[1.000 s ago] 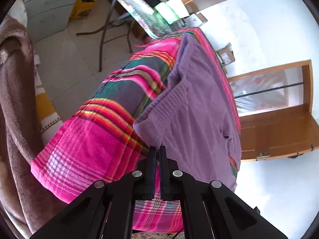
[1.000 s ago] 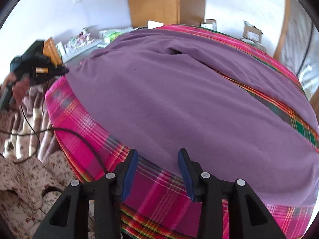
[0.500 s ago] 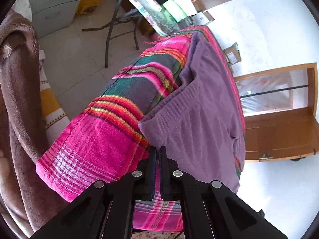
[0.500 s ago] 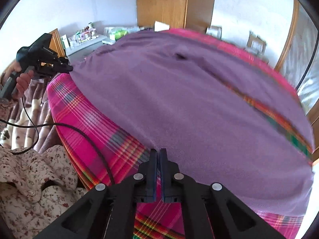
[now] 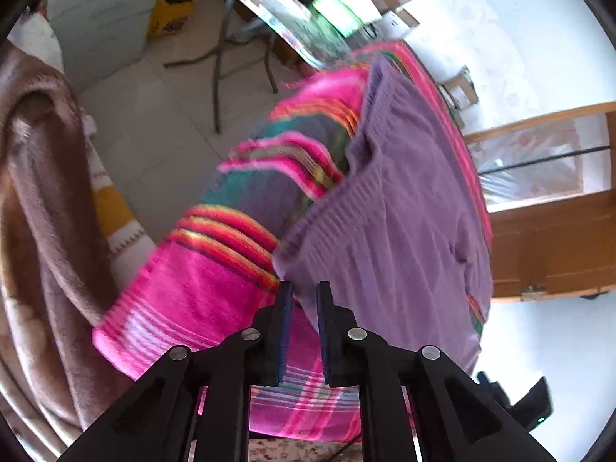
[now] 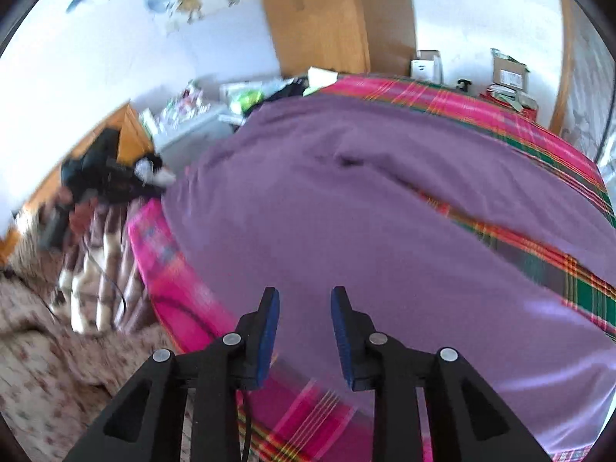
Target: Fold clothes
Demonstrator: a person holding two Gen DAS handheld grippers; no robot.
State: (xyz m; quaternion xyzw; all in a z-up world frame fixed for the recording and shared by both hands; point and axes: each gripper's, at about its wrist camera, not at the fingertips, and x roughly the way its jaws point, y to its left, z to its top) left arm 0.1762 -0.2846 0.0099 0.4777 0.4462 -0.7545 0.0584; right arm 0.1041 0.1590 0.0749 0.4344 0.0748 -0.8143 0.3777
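A big purple cloth [image 6: 385, 238] lay spread flat over a table covered with a bright pink checked blanket [image 5: 184, 292]. The purple cloth covered most of the table top, and its ribbed edge reached the near corner of the table by the left gripper [image 5: 304, 292]. The jaws of the left gripper had just been opening, and a small gap showed between them. The corner of the purple cloth sat right at the tips, but the pads did not squeeze it. The right gripper [image 6: 304, 300] hung over the near edge of the same cloth. Its jaws had just been opening too, and they stood apart with purple cloth seen between them, not pinched. In the right view, the left gripper looked dark and blurry at the far corner of the cloth, with a hand [image 6: 82, 211] under it. A brown fuzzy blanket [image 5: 42, 192] hung at the left side.
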